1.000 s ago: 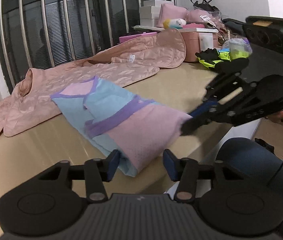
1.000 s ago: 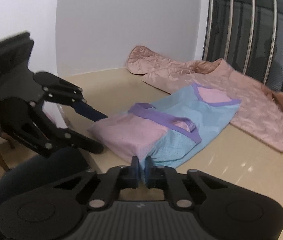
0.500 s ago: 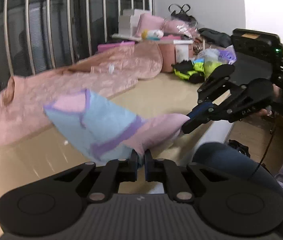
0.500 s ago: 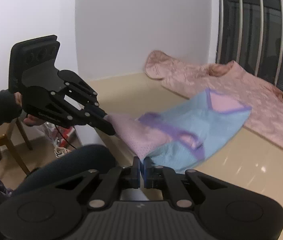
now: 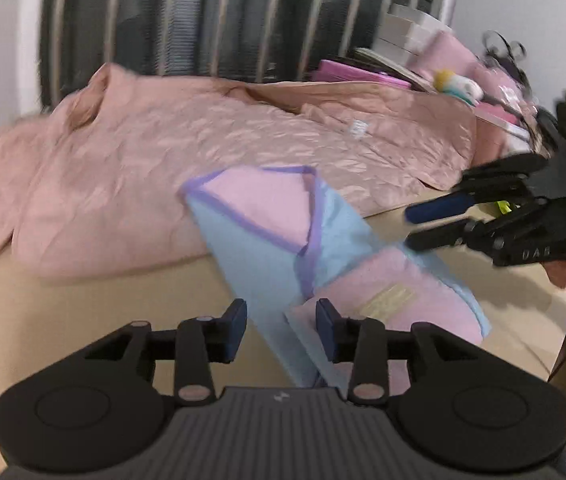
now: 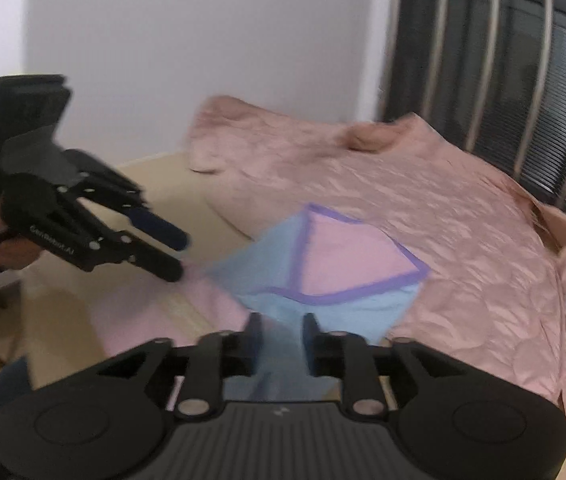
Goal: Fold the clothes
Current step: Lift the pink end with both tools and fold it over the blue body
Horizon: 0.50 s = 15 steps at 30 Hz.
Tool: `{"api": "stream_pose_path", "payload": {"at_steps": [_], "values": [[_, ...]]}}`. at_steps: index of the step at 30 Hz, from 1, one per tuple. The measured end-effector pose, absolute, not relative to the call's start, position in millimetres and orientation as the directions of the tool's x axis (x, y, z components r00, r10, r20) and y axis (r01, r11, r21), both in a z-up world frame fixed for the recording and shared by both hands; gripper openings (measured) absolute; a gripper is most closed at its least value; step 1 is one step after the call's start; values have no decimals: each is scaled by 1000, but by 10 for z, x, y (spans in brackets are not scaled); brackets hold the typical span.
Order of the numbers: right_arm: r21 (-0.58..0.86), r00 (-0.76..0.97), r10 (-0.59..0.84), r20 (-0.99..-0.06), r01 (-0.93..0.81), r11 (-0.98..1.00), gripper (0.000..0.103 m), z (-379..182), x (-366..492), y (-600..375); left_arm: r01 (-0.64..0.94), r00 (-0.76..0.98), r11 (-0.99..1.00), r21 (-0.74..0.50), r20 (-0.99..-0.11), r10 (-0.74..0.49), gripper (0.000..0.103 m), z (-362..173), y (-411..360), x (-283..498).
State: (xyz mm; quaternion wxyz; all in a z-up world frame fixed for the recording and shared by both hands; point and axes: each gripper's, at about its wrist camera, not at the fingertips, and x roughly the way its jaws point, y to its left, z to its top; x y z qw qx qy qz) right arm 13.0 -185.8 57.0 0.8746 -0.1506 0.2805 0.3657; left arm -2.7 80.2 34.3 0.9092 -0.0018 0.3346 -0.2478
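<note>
Beige tabletop (image 5: pixel 83 320) beneath a barred dark window (image 5: pixel 203 20). Folded light-blue and pink garment with purple trim (image 5: pixel 283 248) lies on it, its far edge overlapping a quilted salmon-pink jacket (image 5: pixel 203 152). Left gripper (image 5: pixel 282 326), jaws opening, straddles the garment's near edge; pads apparently clear of cloth, though blur obscures this. Right gripper (image 6: pixel 282 340), jaws likewise opening, over the garment's blue corner.
</note>
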Motion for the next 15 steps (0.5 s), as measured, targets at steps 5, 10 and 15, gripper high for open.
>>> {"api": "stream_pose_path", "payload": {"at_steps": [5,10,15], "values": [[131,607,607,-514,-643,754,27,553,-101,-2274,360,721,908,-215,-553,-417,43,392,978,-405],[378,572,640,-514,-519,767,28,343,-49,-2314,368,687,893,-260,-571,-450,43,328,705,-287],[422,578,581,-573,-399,814,2,104,126,-2148,301,734,934,-192,-579,-355,12,234,511,-191]]}}
